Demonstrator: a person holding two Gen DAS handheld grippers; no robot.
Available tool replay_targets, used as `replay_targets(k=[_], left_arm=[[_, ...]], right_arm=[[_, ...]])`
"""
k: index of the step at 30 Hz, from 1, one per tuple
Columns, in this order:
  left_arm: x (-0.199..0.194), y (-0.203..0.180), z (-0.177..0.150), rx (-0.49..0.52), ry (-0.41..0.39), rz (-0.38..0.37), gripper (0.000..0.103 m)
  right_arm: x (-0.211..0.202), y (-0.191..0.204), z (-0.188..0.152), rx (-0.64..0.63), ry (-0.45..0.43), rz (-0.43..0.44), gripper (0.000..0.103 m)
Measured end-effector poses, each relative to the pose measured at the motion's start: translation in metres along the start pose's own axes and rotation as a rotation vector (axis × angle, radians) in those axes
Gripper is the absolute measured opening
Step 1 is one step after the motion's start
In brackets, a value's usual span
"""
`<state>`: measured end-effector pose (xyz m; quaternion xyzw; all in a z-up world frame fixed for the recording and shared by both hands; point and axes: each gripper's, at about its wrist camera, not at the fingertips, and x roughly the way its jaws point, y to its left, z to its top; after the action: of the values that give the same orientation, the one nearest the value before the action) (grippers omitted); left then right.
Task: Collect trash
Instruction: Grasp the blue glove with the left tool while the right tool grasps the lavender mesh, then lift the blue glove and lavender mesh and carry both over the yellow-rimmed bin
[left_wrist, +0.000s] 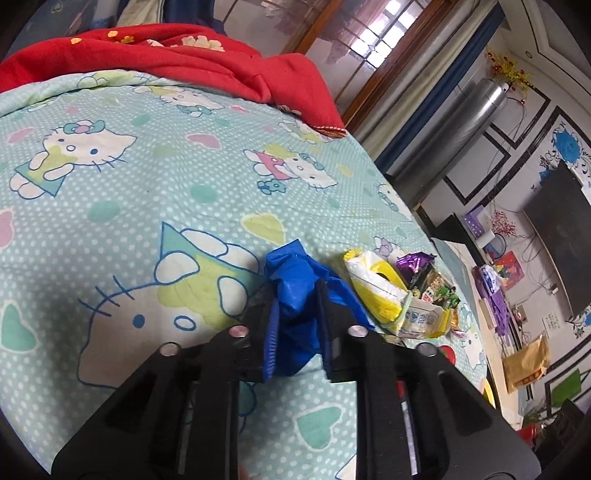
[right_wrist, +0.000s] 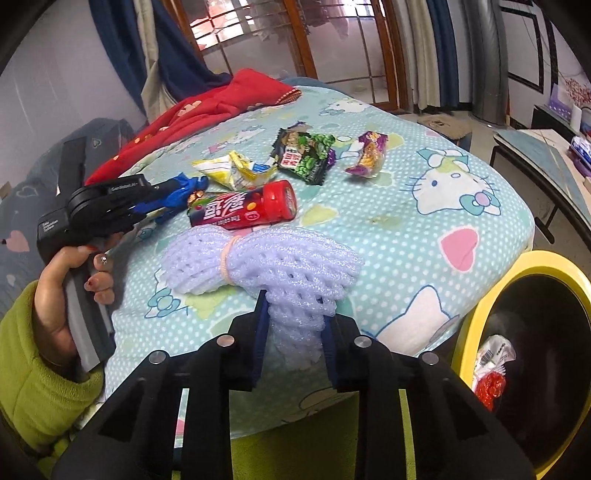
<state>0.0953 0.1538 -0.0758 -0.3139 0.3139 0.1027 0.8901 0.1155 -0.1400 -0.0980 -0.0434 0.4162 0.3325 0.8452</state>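
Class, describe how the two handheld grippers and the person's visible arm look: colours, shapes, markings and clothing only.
Both the left gripper and the right gripper are matte black, angular frames with silver round bolt heads and blue ribbed finger pads. From the side, the left gripper shows a pistol-style grey handle and small white lettering. The sleeve is lime-green fleece.

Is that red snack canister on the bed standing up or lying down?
Lying down. The red canister rests on its side on the bedspread, its round red end facing right, just beyond the foam netting.
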Motion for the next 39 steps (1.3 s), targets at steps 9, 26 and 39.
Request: replay_targets(k=[9,26,39], left_arm=[[-0.015,-0.001,0.004,-0.001,-0.074,-0.017,0.005],[-0.066,-0.047,0.015,0.113,-0.207,-0.125,0.004],[-0.077,-0.079,0.01,0.183,-0.197,-0.201,0.004]], right_arm=[[-0.009,0.011,0.002,-0.053,-0.03,0.019,0.023],[-0.049,0.017,0.013,-0.088,-0.138,0.028,0.021],[-0.081,-0.012,0.027,-0.02,-0.236,-0.047,0.021]])
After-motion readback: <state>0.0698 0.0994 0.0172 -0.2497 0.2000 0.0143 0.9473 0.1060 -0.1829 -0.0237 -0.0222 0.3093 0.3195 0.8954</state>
